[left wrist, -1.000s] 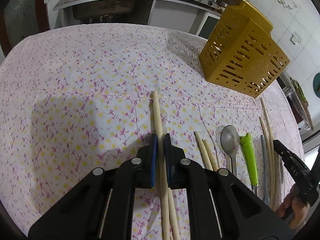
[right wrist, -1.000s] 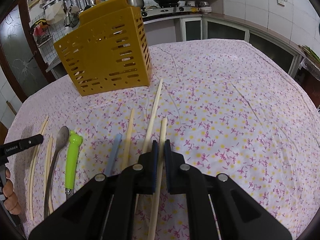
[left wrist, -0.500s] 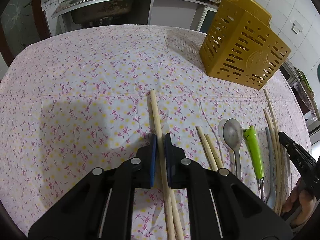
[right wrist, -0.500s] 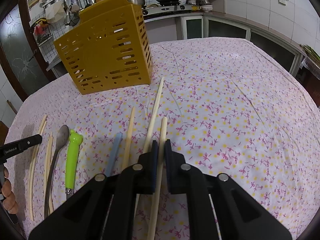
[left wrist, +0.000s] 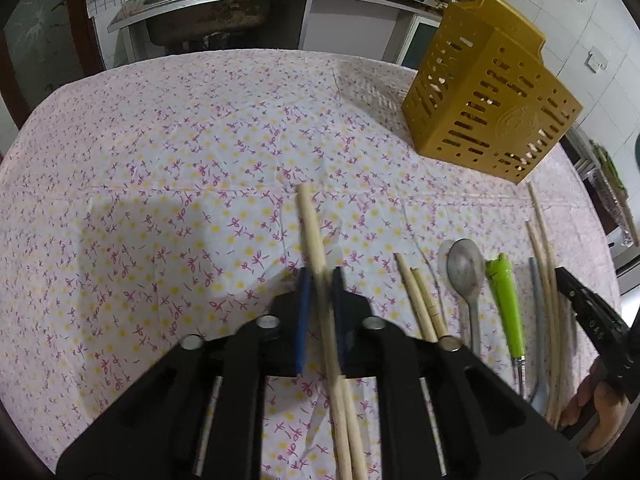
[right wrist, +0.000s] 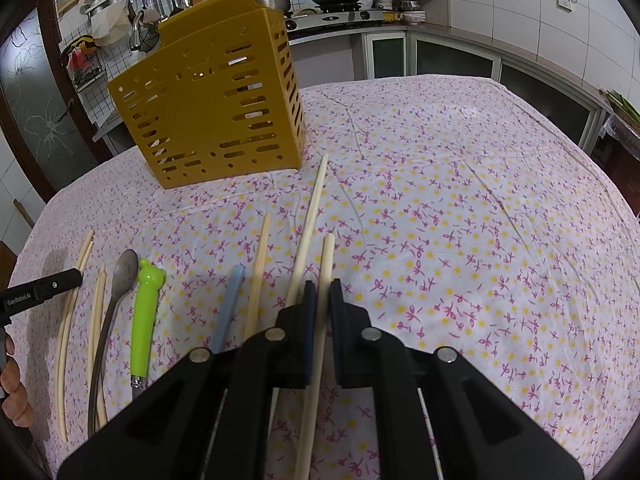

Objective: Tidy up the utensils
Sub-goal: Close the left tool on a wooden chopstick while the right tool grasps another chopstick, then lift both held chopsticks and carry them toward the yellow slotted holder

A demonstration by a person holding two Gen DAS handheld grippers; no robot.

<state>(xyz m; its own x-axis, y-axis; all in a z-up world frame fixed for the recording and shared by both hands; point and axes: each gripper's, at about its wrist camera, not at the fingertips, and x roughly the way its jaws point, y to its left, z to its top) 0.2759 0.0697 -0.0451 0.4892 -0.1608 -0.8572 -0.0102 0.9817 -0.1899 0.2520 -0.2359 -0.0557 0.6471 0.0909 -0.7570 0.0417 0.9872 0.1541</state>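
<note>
Floral tablecloth (right wrist: 460, 208) fills both views, yellow slotted utensil basket (right wrist: 208, 112) standing near its far edge. Left gripper (left wrist: 320, 276) is clamped on a chopstick (left wrist: 310, 220); right gripper (right wrist: 320, 286) pinches another wooden chopstick (right wrist: 326, 258). Lettering on the left gripper's side is too blurred to read.

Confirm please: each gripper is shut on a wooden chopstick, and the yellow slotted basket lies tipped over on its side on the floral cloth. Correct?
Not quite. The yellow slotted basket stands upright on the floral cloth, as the right wrist view shows. The rest holds: the left gripper and the right gripper are each shut on a wooden chopstick.
</note>
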